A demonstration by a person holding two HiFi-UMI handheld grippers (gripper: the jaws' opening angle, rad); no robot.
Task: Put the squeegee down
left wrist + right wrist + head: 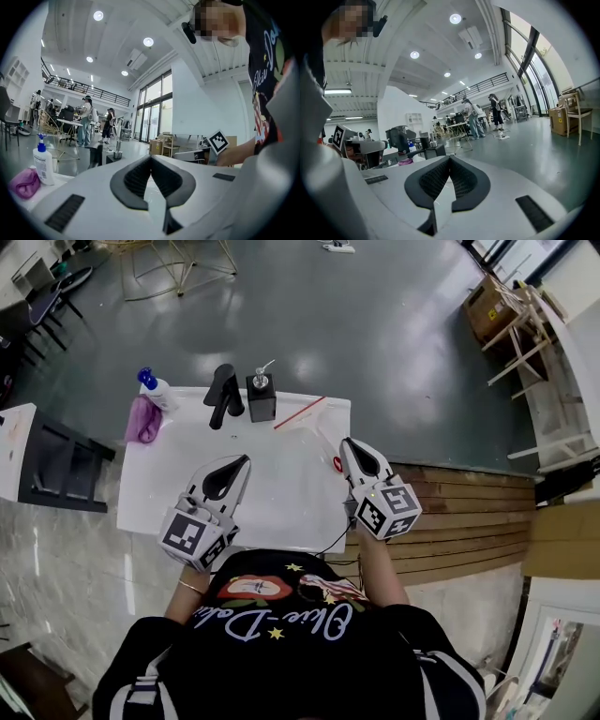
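Note:
The squeegee (302,413), a thin red bar with a pale, see-through part beside it, lies flat on the white table (272,493) near the back right corner. My right gripper (349,442) (450,158) hovers just in front of it at the table's right edge, shut and with nothing in it. My left gripper (242,460) (151,157) hangs over the table's front left part, also shut and empty. Both point across the table, nearly level. The squeegee does not show in either gripper view.
Along the table's back edge stand a white bottle with a blue pump (156,388) (43,161), a purple cloth (142,420) (24,182), a black curved object (222,395) and a black soap dispenser (262,396). A small red item (337,463) lies by the right gripper. A dark chair (61,465) stands at left.

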